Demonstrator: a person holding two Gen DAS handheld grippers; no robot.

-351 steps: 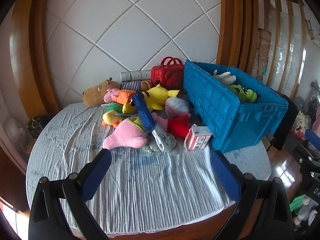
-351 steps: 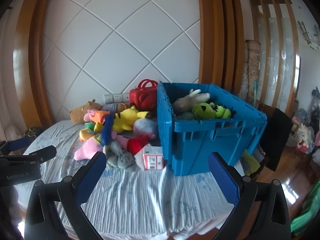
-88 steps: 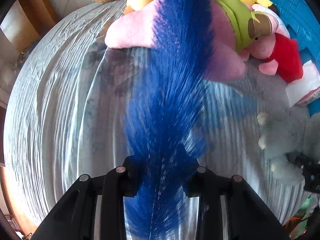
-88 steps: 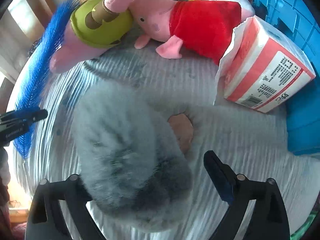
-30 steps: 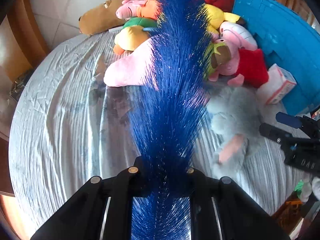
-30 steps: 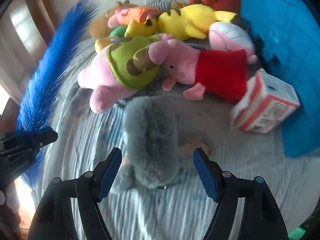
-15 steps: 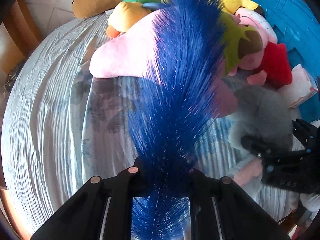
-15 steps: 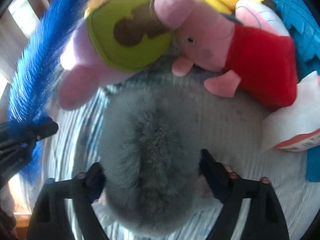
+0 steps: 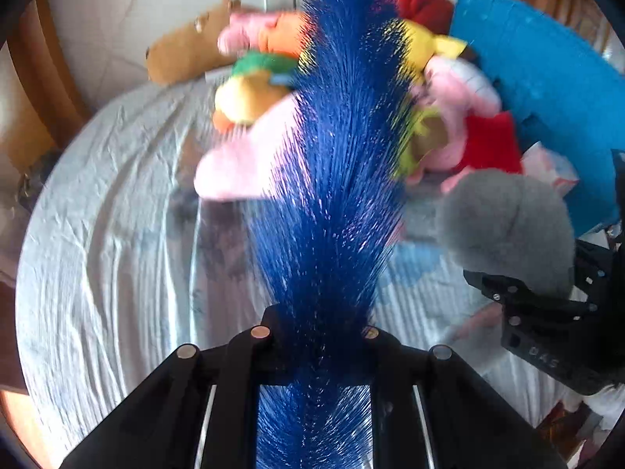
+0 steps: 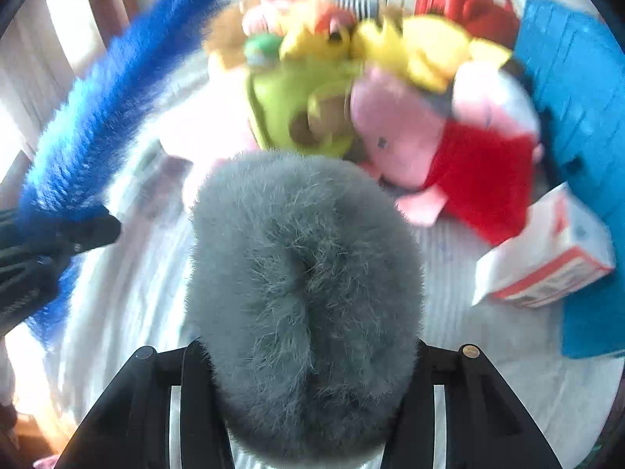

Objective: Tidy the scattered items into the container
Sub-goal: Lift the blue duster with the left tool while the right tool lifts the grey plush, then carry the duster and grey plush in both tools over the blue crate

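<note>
My left gripper (image 9: 314,332) is shut on a long blue bristly duster (image 9: 340,164), which runs up the middle of the left wrist view and shows at the left in the right wrist view (image 10: 90,125). My right gripper (image 10: 308,348) is shut on a grey furry plush toy (image 10: 304,285), lifted off the cloth; the same grey plush (image 9: 508,226) shows at the right, above the right gripper's black body. The blue crate (image 9: 547,78) stands at the far right (image 10: 578,90). A heap of plush toys (image 10: 390,97) lies beside it.
A pig plush in a red dress (image 10: 468,164), a yellow plush (image 10: 422,47), a green-capped pink plush (image 10: 300,117), a brown plush (image 9: 187,51) and a red case (image 10: 465,0) lie on the round table's pale cloth (image 9: 109,234). A white and red tissue pack (image 10: 547,258) leans against the crate.
My right gripper has closed on the grey plush and lifted it off the cloth. The left gripper, still holding the duster, has tilted up a little toward the toy heap.
</note>
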